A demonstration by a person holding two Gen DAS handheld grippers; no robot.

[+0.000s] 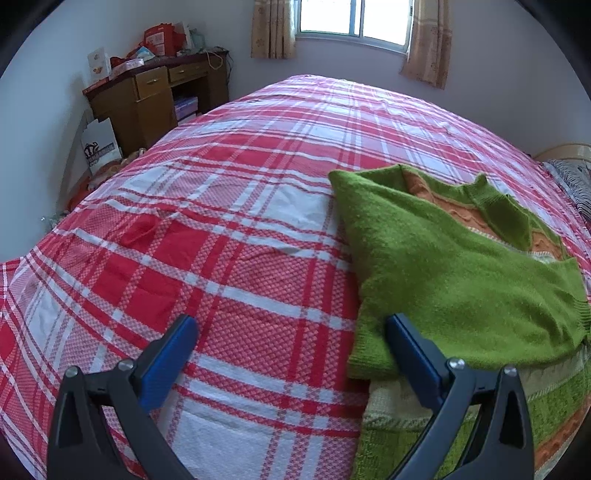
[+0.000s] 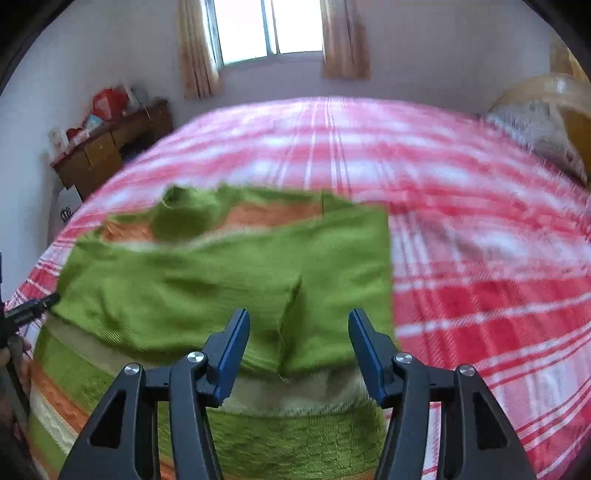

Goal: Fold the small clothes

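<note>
In the left wrist view, the left claw [image 1: 291,332] hangs wide open over the bed [image 1: 229,236], gripping nothing; its blue pad at 7 o'clock is over bare red-and-white checked sheet, while the pad at 5 o'clock lies over the near edge of the green sweater [image 1: 454,266]. The sweater lies from 3 to 5 o'clock on the bed, a plain green layer lying over a striped part with orange and cream bands. A brown desk [image 1: 155,96] piled with red boxes stands at 10 o'clock, and a curtained window [image 1: 351,22] at 12. In the right wrist view, which is blurred, the right claw [image 2: 298,332] is also spread wide and empty, both pads above the sweater [image 2: 229,273], which fills the middle and runs toward 8 o'clock. The tip of the left claw [image 2: 35,308] shows at 9 o'clock beside the sweater's edge. A pillow [image 2: 535,133] lies at 2 o'clock.
</note>
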